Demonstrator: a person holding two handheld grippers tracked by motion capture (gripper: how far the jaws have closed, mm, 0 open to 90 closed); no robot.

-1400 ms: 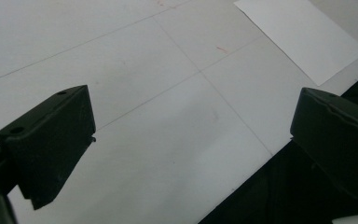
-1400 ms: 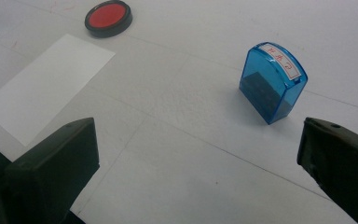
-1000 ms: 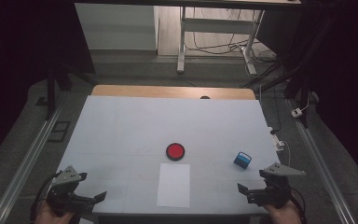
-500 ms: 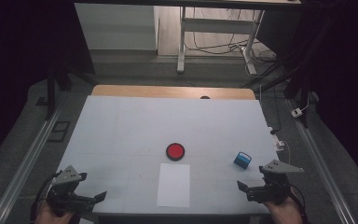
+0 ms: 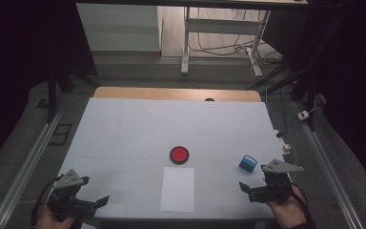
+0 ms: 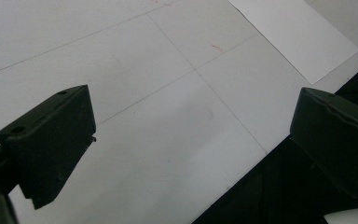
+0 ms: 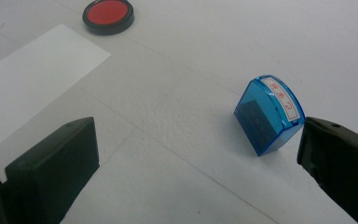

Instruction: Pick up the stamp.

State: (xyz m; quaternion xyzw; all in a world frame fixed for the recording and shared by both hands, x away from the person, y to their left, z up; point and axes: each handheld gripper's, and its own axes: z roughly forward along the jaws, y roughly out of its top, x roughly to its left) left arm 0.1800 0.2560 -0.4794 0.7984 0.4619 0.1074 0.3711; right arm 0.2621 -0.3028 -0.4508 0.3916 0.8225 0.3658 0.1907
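A blue stamp with a white label lies tilted on the white table, just ahead of my right gripper and close to its right jaw. That gripper is open and holds nothing. In the high view the stamp sits at the right, beyond my right gripper. A round red ink pad rests mid-table, with a white sheet of paper just in front of it. My left gripper hovers open and empty over the front left corner, and from its own camera the paper's corner shows far off.
The table's front edge runs under my left gripper, with dark floor beyond. A wooden strip borders the far edge. Metal rails flank both sides, and cables lie off the right edge.
Both grippers have only drifted slightly near the front edge. The stamp, ink pad and paper have not moved.
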